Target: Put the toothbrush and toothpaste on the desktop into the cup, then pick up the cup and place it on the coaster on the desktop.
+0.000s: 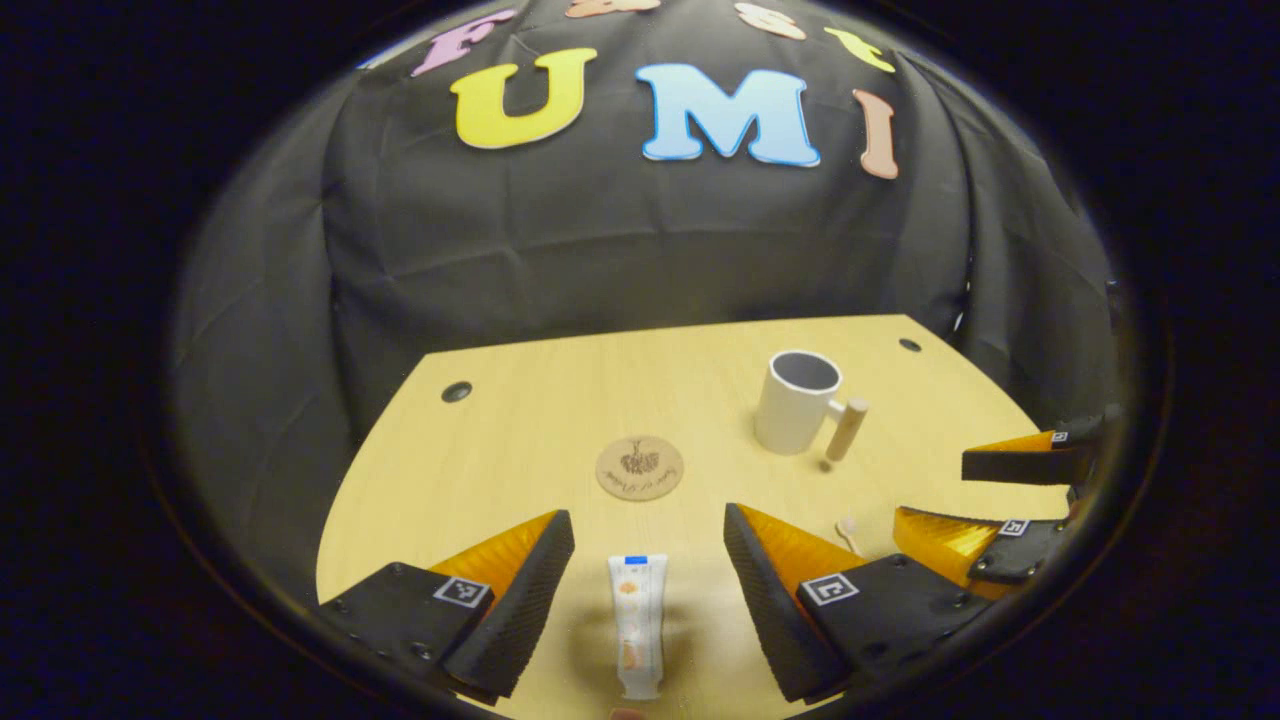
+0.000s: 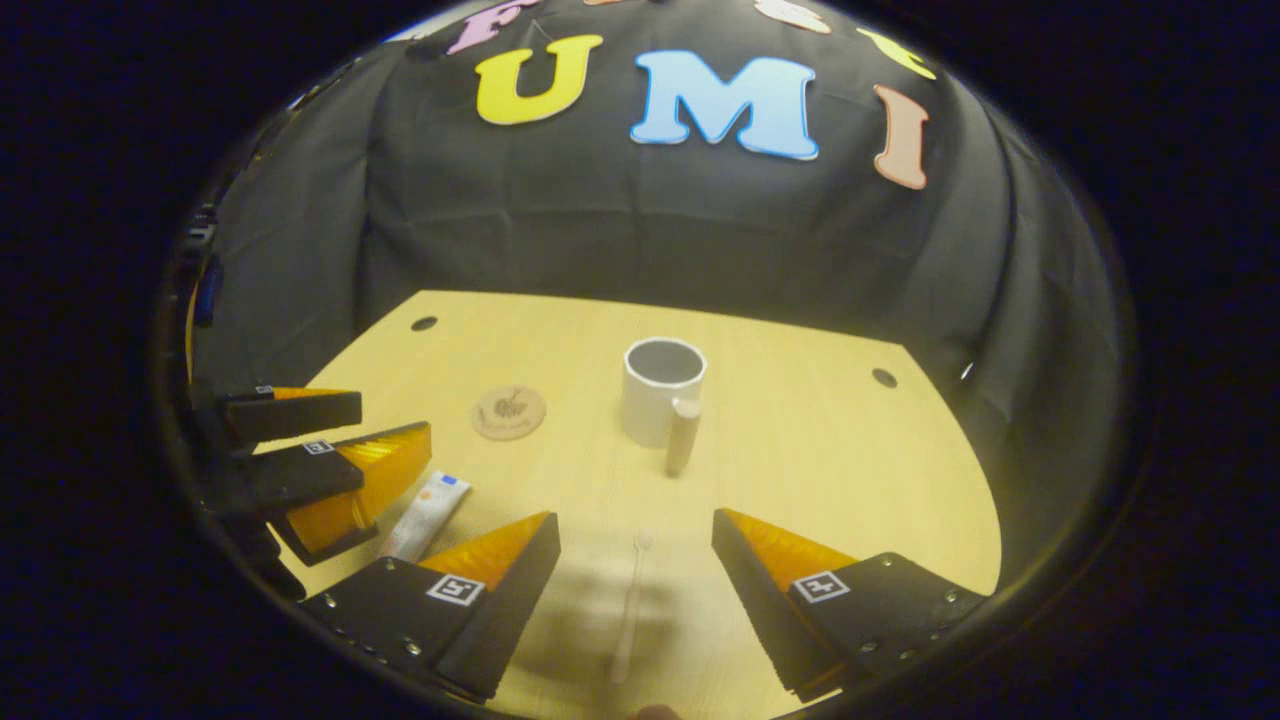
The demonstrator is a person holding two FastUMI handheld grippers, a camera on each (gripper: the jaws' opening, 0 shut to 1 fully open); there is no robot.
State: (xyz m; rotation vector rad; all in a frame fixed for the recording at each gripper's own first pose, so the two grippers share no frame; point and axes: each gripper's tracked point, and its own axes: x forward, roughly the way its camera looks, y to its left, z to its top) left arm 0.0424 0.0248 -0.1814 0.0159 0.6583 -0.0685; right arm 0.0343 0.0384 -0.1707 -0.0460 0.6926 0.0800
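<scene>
Both grippers spread wide above the desktop, each framing one item.

We see the left gripper [image 1: 649, 590] gaping over the toothpaste [image 1: 637, 624], which lies flat between its fingers, untouched. The right gripper [image 2: 636, 590] likewise stands unclenched over the toothbrush [image 2: 630, 608]. The cup [image 2: 661, 390] stands upright beside the coaster [image 2: 509, 412], apart from it.

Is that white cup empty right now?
It looks empty. The cup stands upright; the toothbrush and toothpaste lie on the desk.
</scene>
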